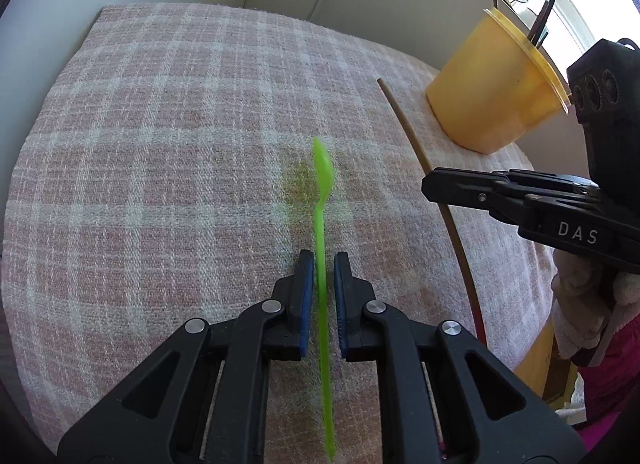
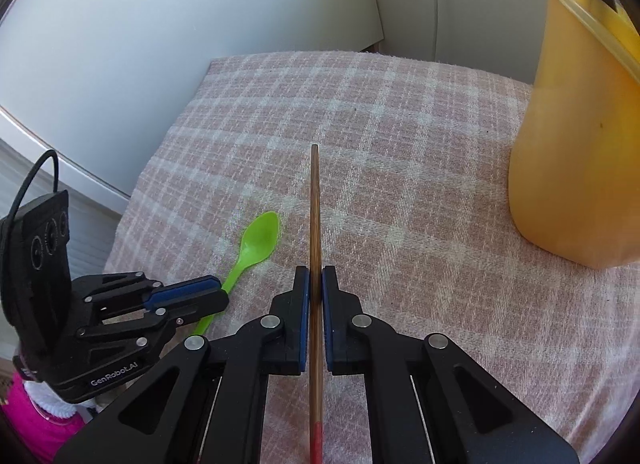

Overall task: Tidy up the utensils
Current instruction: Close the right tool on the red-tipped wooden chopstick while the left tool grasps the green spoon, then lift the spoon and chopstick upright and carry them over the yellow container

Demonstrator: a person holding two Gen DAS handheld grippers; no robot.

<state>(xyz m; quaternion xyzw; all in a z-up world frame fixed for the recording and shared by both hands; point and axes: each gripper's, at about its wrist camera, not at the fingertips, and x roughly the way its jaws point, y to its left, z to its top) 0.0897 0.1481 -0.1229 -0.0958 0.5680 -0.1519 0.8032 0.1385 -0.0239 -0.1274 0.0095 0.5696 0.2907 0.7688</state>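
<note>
A green plastic spoon [image 1: 322, 200] runs between the fingers of my left gripper [image 1: 323, 264], bowl pointing away. The jaws stand close on each side of its handle with small gaps showing, and the spoon looks lifted and blurred. In the right wrist view the spoon [image 2: 258, 242] sits above the cloth, the left gripper [image 2: 192, 296] around its handle. My right gripper [image 2: 316, 276] is shut on a brown chopstick [image 2: 315, 208] with a red end. The chopstick [image 1: 424, 160] also shows in the left wrist view, with the right gripper [image 1: 432, 184] on it. A yellow cup [image 1: 492, 92] holds dark utensils.
A pink and white checked cloth [image 1: 168, 152] covers the table. The yellow cup [image 2: 576, 152] stands at the cloth's far right, close to the right gripper. White walls and a window lie behind. The table's wooden edge [image 1: 536, 360] shows at the right.
</note>
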